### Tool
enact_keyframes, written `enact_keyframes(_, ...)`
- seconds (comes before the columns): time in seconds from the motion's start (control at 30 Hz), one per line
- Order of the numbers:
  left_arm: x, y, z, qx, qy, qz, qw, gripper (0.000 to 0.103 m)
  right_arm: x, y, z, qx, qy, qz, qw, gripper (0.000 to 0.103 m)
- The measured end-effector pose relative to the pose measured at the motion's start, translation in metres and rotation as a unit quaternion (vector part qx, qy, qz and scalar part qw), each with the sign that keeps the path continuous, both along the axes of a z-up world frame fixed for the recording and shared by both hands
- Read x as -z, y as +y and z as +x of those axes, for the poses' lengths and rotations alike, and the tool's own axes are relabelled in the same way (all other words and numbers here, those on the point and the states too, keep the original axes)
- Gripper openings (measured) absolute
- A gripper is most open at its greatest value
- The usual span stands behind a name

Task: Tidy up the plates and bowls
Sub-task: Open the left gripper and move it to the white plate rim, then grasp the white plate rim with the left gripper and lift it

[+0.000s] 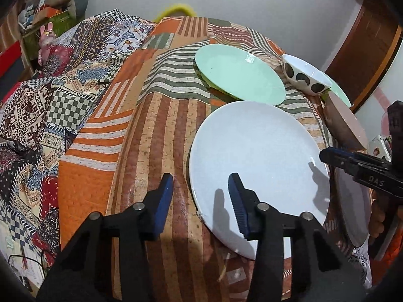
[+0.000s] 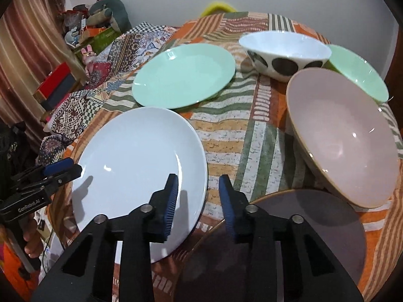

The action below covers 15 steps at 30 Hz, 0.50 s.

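A large white plate (image 1: 259, 156) (image 2: 136, 156) lies on the striped patchwork tablecloth (image 1: 163, 125). My left gripper (image 1: 200, 188) straddles its left rim, one finger over the plate and one over the cloth, jaws apart and not pressing. My right gripper (image 2: 197, 191) straddles the right rim the same way, open. Behind it lie a mint green plate (image 1: 239, 75) (image 2: 183, 75), a white bowl with dark dots (image 2: 284, 52), a pink bowl (image 2: 345, 138) and a green bowl (image 2: 360, 73). A greyish plate with a brown rim (image 2: 302, 226) lies under my right gripper.
A patterned quilt (image 1: 50, 100) covers the bed left of the table. Shelves with toys and boxes (image 2: 83, 37) stand at the far left. A white wall rises behind the table. A wooden door frame (image 1: 365, 50) is at the right.
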<state>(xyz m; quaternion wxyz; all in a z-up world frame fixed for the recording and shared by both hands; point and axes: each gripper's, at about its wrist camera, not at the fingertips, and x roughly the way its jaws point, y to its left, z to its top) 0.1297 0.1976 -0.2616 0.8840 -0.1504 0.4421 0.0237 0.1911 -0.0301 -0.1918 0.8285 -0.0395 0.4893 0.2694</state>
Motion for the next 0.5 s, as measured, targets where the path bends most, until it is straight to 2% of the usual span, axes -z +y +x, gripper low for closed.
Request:
enact_keyframes(0.1, -0.002, 0.000, 0.002, -0.001, -0.002, 0.002, 1.0000, 0.033, 0.004, 0.000, 0.001, -0.003, 0.008, -0.003, 1.000, 0.022)
enact_keyframes(0.23, -0.011, -0.001, 0.001, 0.004, -0.017, -0.005, 0.9998, 0.033, 0.005, 0.002, 0.001, -0.008, 0.011, -0.003, 1.000, 0.020)
enact_keyframes(0.5, 0.007, -0.001, 0.013, -0.006, 0.021, -0.002, 0.9997, 0.033, 0.008, 0.000, 0.003, -0.012, 0.023, 0.000, 1.000, 0.017)
